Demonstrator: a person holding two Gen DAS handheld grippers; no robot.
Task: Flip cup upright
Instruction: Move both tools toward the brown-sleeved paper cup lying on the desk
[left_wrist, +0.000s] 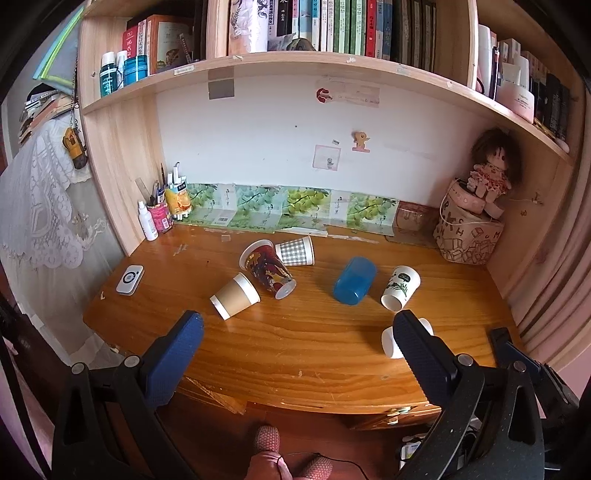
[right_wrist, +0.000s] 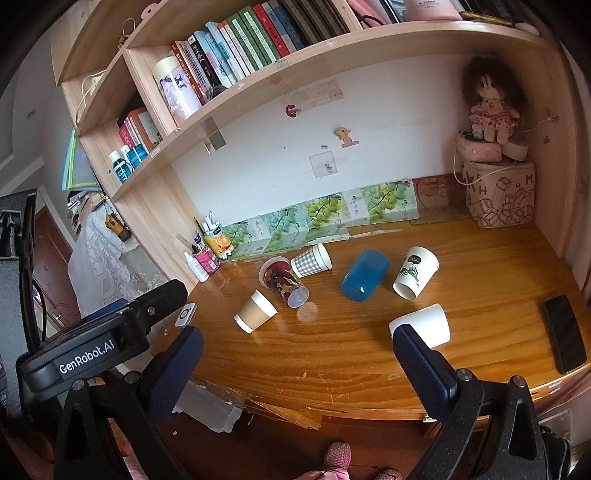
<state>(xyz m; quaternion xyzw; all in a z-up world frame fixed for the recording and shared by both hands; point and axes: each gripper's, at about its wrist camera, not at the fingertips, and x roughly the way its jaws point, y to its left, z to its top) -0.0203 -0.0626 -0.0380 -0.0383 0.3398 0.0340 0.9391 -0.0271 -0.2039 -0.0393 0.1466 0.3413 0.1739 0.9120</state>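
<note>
Desk (left_wrist: 314, 354), landmark blue cup (left_wrist: 354, 280), all cups on sides.
- Left of it: brown cup (left_wrist: 236, 295), red cup (left_wrist: 267, 273), check cup (left_wrist: 295, 251).
- Right: leaf cup (left_wrist: 400, 288); white cup (right_wrist: 421, 325) nearer front edge.
- Left gripper (left_wrist: 295, 332), right gripper (right_wrist: 297, 345): jaws wide apart, empty, short of desk.
- Step: approach, no cup picked.
- Next: likely reach white cup, grip wall, rotate upright.

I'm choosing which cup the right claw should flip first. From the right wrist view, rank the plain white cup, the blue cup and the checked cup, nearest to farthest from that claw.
1. Plain white cup: on its side, just beyond the right claw, by its right finger.
2. Blue cup: mid-desk, farther back.
3. Checked cup: farthest, near the back wall, left of the blue cup.
</note>
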